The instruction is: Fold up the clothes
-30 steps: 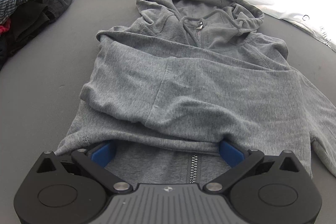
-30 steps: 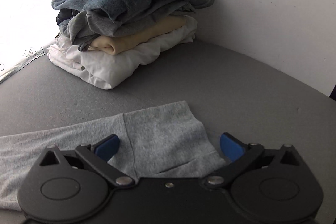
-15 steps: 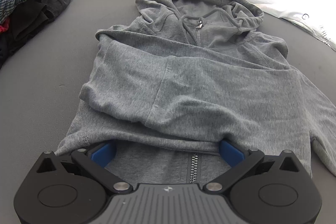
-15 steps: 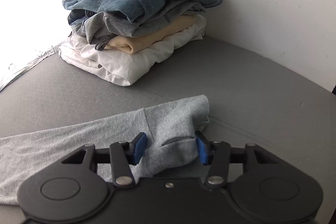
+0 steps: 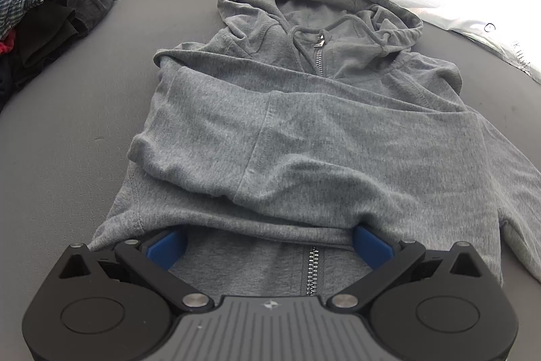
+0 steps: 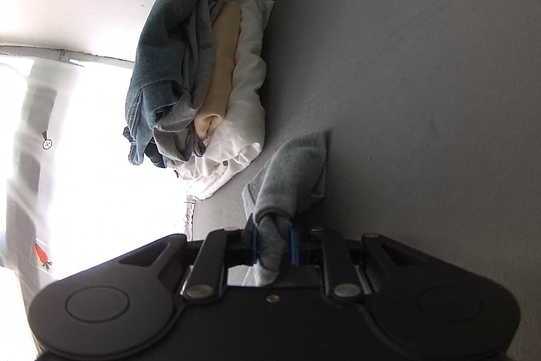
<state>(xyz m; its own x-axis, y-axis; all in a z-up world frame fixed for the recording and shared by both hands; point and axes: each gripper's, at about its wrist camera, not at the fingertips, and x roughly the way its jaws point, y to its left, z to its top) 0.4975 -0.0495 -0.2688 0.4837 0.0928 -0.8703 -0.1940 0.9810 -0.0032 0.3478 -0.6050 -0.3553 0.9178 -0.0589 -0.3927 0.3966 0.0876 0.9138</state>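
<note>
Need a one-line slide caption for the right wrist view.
Right gripper, jaws just closing, pinches the grey sleeve cuff beside the folded stack.

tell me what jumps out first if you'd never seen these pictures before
A grey zip hoodie fills the left wrist view, spread on the dark grey table with one sleeve folded across its chest. In the right wrist view the right hand-held gripper pinches the cuff of the other sleeve, its jaws having just been closing on it. Beyond stands a stack of folded clothes against the white wall.

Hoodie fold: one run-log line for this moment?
step: sleeve fold | right gripper: just closed on sleeve cuff | left gripper: open over hoodie hem
</note>
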